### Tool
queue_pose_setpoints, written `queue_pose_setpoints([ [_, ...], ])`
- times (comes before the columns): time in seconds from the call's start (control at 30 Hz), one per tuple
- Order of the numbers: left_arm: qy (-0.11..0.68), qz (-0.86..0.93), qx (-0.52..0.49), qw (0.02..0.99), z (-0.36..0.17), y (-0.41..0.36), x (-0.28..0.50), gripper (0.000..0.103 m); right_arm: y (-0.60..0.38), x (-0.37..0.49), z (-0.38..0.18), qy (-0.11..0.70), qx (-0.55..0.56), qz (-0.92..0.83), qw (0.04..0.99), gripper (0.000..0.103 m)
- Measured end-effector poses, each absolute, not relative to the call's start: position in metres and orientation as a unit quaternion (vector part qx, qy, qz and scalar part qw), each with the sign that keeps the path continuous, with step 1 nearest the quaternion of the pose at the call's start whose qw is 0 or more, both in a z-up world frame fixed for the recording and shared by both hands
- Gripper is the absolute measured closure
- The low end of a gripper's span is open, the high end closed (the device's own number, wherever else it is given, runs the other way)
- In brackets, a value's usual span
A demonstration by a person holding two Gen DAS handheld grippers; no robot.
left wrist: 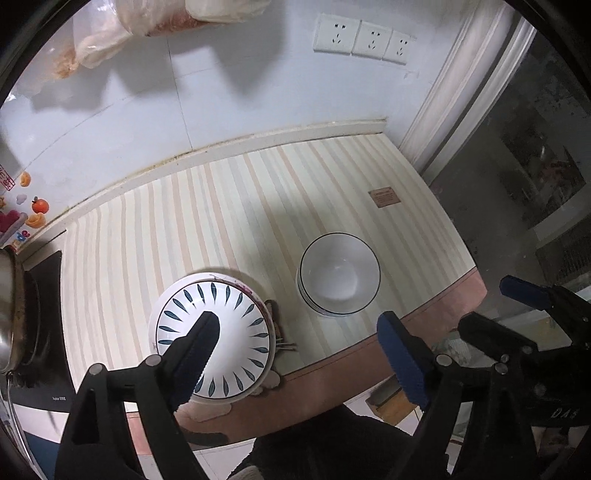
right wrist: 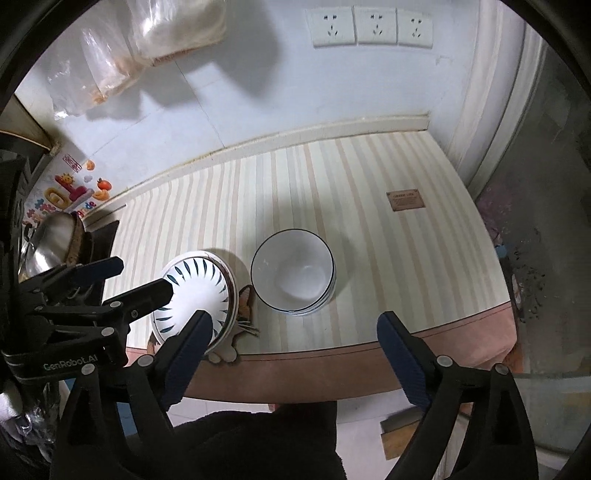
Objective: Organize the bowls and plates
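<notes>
A white plate with blue leaf marks (left wrist: 236, 332) lies on top of a plate stack near the table's front edge; it also shows in the right wrist view (right wrist: 201, 286). A stack of white bowls with a dark rim line (left wrist: 338, 275) stands to its right, also in the right wrist view (right wrist: 293, 271). My left gripper (left wrist: 299, 345) is open above the table's front edge, its left finger over the plate. My right gripper (right wrist: 295, 349) is open and empty above the front edge, in front of the bowls. The right gripper also shows in the left wrist view (left wrist: 454, 306).
The striped table top (left wrist: 240, 206) runs back to a white wall with sockets (left wrist: 362, 38). A metal pot (left wrist: 11, 310) on a dark cooker stands at the left. Plastic bags (left wrist: 122, 26) hang on the wall. A glass door (left wrist: 524, 177) is to the right.
</notes>
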State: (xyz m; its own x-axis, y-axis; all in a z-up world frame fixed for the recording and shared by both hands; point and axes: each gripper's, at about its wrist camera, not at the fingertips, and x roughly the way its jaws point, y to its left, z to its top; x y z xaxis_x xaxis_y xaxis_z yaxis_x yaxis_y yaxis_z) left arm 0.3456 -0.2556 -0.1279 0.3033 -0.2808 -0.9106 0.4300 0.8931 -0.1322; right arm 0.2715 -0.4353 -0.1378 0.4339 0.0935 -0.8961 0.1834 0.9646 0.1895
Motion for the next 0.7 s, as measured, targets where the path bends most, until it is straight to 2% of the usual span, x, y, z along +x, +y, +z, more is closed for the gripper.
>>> queue_pose_setpoints([
  [0.07, 0.539, -0.223, 0.066, 0.81, -0.12, -0.253, 0.341, 0.014, -0.437, 0.265, -0.129, 0.522, 0.133, -0.031, 0.842, 0.007],
  [0.17, 0.531, -0.228, 0.062, 0.814, -0.111, -0.25, 0.335, 0.005, -0.439, 0.254, -0.117, 0.505, 0.138, -0.038, 0.851, 0.006],
  [0.4, 0.511, -0.236, 0.058, 0.824, -0.095, -0.249, 0.329, 0.005, -0.438, 0.238, -0.098, 0.486, 0.134, -0.05, 0.863, 0.004],
  [0.7, 0.505, -0.254, 0.022, 0.825, -0.099, -0.252, 0.344, 0.002, -0.445, 0.24, -0.101, 0.488, 0.143, -0.054, 0.86, 0.003],
])
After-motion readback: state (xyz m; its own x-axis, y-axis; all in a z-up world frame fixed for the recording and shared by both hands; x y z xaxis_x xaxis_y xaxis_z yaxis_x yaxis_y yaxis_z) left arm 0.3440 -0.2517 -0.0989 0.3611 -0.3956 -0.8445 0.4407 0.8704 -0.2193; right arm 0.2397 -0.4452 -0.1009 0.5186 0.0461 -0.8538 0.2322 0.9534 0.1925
